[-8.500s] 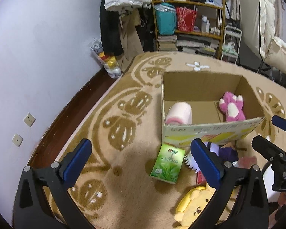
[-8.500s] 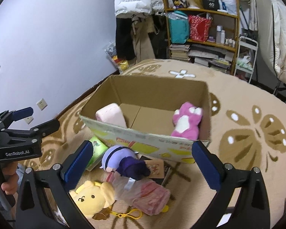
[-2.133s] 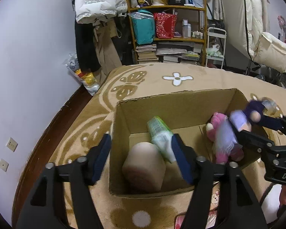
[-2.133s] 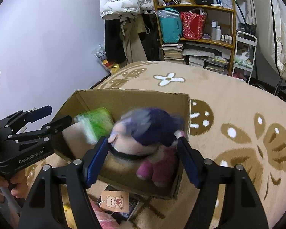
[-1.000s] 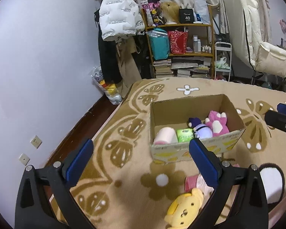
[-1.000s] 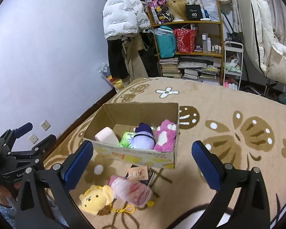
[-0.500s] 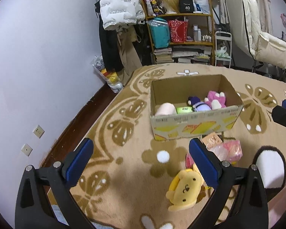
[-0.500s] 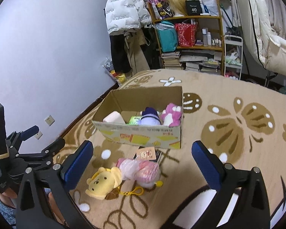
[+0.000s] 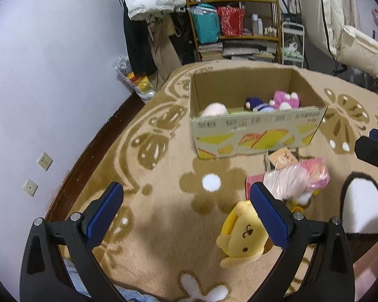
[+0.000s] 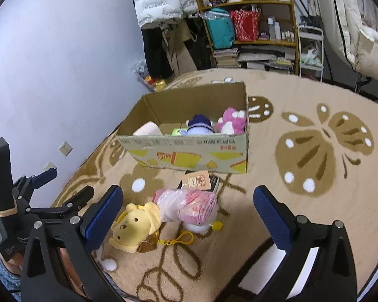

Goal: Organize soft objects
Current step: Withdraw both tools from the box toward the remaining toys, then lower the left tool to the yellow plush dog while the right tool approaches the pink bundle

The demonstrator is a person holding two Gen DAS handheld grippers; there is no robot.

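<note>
My right view alone shows the yellow clip (image 10: 175, 239); both grippers (image 9: 186, 214) (image 10: 187, 215) gape empty; box (image 10: 189, 151) holds maybe four items, two plushes (image 10: 136, 225) (image 10: 189, 203) outside

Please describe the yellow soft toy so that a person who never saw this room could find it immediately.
Start at the cardboard box on the tan carpet. In front of it a small card and a pink bundle wrapped in clear plastic lie on the floor. The yellow soft toy lies beside that bundle, nearer the cameras; it alone is yellow, with a small face and a yellow clip.
</note>
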